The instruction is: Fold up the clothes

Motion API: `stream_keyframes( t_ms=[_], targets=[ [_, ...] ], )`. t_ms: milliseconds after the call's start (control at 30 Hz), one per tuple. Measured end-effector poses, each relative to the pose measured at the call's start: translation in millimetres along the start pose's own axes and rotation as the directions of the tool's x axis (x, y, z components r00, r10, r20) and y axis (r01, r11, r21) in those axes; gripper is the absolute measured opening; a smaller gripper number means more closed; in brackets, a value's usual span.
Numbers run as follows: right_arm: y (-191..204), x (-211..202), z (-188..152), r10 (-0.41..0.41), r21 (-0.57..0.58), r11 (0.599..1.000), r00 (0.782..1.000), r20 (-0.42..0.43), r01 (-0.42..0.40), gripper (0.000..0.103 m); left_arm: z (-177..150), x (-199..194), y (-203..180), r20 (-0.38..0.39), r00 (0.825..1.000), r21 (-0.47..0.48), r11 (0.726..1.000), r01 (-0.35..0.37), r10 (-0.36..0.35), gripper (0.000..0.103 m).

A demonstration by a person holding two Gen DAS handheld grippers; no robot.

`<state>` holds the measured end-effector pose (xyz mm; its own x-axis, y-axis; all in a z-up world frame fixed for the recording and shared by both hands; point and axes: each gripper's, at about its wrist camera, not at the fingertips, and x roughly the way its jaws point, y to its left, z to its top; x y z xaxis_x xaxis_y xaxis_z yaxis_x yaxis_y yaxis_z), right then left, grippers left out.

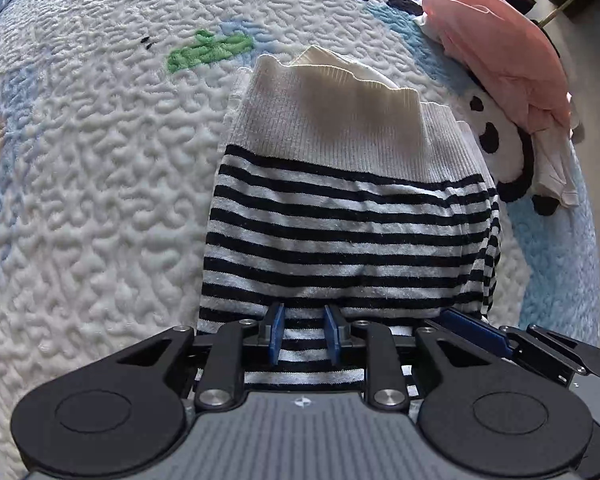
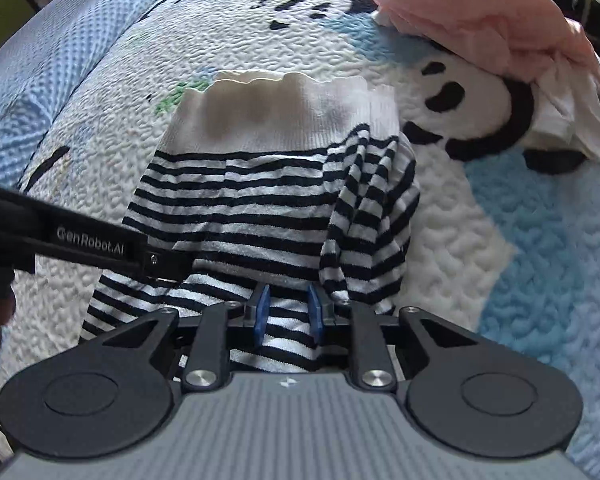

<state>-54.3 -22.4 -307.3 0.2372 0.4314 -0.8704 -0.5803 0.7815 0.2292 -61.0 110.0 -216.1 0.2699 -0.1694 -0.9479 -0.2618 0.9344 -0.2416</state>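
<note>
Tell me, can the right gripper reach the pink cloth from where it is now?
Probably yes. The right gripper stands over the striped sweater, and the pink cloth lies farther ahead to the right on the blanket. Nothing upright stands between them, but the fingers first must leave the sweater.

My left gripper (image 1: 303, 334) points steeply downward, its two blue pads (image 1: 277, 330) standing a little apart with striped cloth between them; I cannot tell whether they press on it. My right gripper (image 2: 288, 312) tilts down the same way, its blue pads (image 2: 262, 312) likewise parted slightly around cloth. In the left wrist view, the right gripper's blue finger shows at about four o'clock, just beside mine. In the right wrist view, the left gripper's black body reaches in from nine o'clock.
</note>
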Motion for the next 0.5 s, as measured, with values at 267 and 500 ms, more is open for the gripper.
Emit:
stream_keyframes(
  t_ms=[267,500],
  targets=[
    [7.9,-0.2,-3.4,-0.05,-0.004,0.999,0.998,0.027,0.051,0.024,3.0,3.3,4.4,-0.055,0.998,0.064,0.998,0.014,-0.011,0.026],
    [35.4,6.3,0.5,-0.206,-0.01,0.978,0.978,0.012,0.206,0.026,-1.5,2.2,23.3,-0.08,0.993,0.103,0.99,0.095,-0.087,0.026]
  ],
)
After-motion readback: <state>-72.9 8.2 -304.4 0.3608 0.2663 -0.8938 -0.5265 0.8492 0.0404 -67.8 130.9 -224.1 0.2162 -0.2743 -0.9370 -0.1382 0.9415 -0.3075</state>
